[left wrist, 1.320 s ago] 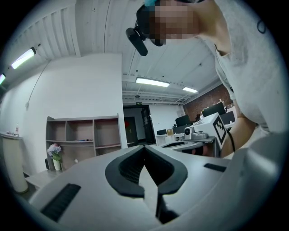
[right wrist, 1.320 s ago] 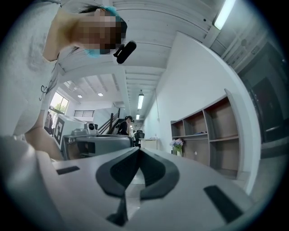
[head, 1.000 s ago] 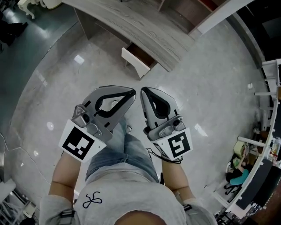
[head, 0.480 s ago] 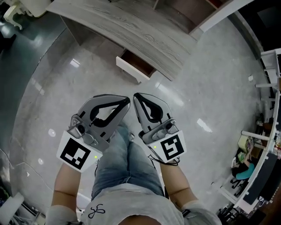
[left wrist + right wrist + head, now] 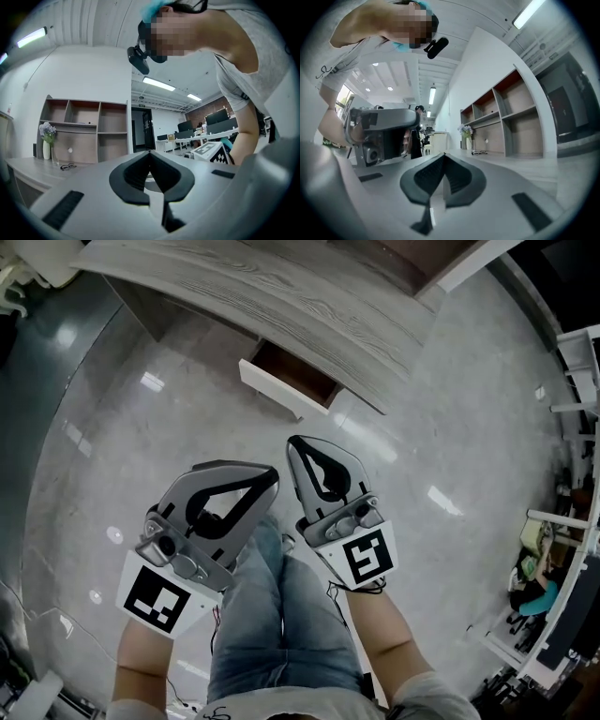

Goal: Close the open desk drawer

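In the left gripper view, the left gripper [image 5: 150, 153] has its jaws brought together, tips meeting at the centre of the frame, with nothing between them. The right gripper [image 5: 444, 154] looks the same in its own view: tips touching, nothing held.

In the head view, both grippers sit in the lower middle of the frame. The left gripper [image 5: 272, 476] is at centre-left and the right gripper [image 5: 293, 442] just beside it. Their tips are close together but apart, and both point toward the top of the frame. Each marker cube sits at the lower end of its gripper, above the person's forearms. The person's jeans [image 5: 277, 615] fill the space below and between the two grippers.

The drawer [image 5: 279, 390] is in the upper middle of the head view, well apart from both grippers. It stands open, its white front pulled out from under the desk [image 5: 253, 292] and its brown inside showing. The grey wood-grain desk top runs across the top of the frame. A glossy grey floor [image 5: 112, 456] lies between the drawer and the grippers.

At the left of the left gripper view are a shelf unit [image 5: 86, 129], a vase of flowers [image 5: 47, 140] and a pair of glasses [image 5: 68, 166] lying on the desk surface.
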